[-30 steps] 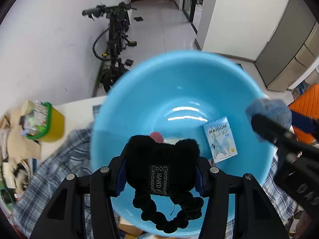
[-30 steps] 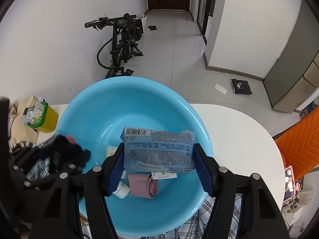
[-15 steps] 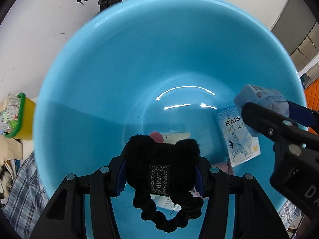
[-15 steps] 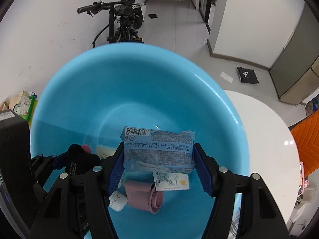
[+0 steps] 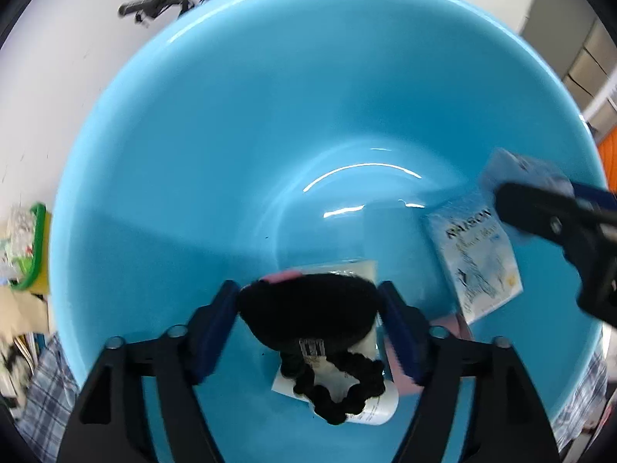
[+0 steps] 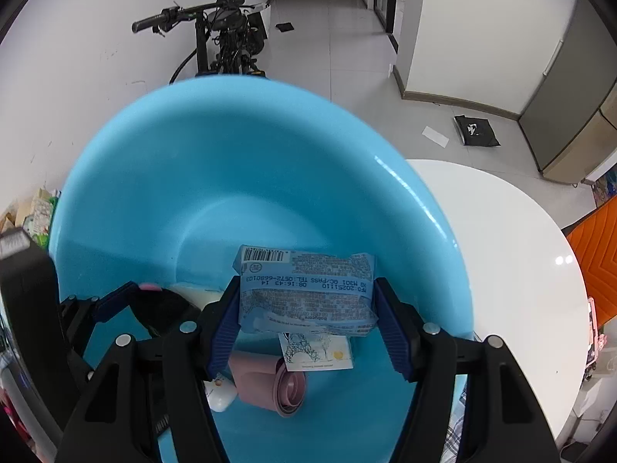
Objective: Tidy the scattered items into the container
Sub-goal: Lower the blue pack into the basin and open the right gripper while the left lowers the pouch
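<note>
A big blue basin (image 5: 231, 135) fills the left wrist view and sits under both grippers (image 6: 193, 177). My left gripper (image 5: 308, 324) hangs low inside it with its jaws opening. A black fuzzy hair tie (image 5: 308, 308) sags loose between the pads, blurred. My right gripper (image 6: 304, 308) is shut on a blue wipes packet (image 6: 308, 289) above the basin floor. One of its fingers (image 5: 540, 212) reaches in from the right. On the floor lie a tower-print card (image 6: 316, 351), a pink roll (image 6: 270, 382) and a white item (image 6: 221, 389).
The basin stands on a white round table (image 6: 501, 250) with plaid cloth (image 5: 46, 386) at the near side. A yellow and green tub (image 5: 34, 247) and clutter lie to the left. Beyond are a bicycle (image 6: 223, 38), an orange chair (image 6: 594, 239) and a black bag (image 6: 476, 131).
Both grippers sank into the basin, which now looms larger. The left jaws have spread and the black hair tie has slipped lower between them. The right grip on the packet is unchanged.
</note>
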`<action>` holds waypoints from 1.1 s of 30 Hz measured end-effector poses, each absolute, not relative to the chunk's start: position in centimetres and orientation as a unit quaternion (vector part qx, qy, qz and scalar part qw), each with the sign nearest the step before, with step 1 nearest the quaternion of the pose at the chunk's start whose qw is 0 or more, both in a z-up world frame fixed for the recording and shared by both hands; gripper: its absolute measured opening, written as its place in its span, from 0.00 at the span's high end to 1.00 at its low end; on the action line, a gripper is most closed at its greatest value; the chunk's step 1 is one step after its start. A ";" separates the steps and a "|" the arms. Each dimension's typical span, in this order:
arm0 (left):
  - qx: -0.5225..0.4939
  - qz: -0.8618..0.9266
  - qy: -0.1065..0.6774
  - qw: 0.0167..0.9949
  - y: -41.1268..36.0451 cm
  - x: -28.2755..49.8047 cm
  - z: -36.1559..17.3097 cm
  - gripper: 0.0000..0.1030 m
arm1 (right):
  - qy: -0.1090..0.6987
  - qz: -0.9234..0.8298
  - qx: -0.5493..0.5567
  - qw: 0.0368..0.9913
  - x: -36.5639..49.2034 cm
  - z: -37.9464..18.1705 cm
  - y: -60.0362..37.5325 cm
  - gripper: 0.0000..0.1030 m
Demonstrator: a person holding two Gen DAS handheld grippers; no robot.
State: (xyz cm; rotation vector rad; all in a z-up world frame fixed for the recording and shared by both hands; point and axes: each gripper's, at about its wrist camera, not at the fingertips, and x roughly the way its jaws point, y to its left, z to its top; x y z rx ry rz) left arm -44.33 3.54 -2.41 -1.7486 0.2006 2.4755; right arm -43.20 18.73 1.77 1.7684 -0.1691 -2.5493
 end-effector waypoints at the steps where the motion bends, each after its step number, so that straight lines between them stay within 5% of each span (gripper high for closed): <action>1: -0.571 0.817 0.066 0.051 3.6 -44.1 -2.2 0.24 | -0.055 -0.821 0.568 0.018 -43.2 1.8 18.7 0.38; 17: -0.563 0.825 0.032 0.047 3.5 -44.0 -0.5 0.24 | -0.070 -0.823 0.563 0.030 -43.7 1.0 17.1 0.36; 23: -0.557 0.828 0.030 0.058 4.2 -43.6 0.0 0.24 | -0.058 -0.819 0.571 0.026 -44.2 -0.4 16.0 0.16; 33: -0.558 0.828 0.019 0.052 4.5 -43.4 0.5 0.24 | -0.062 -0.816 0.574 0.017 -44.2 -0.5 15.6 0.15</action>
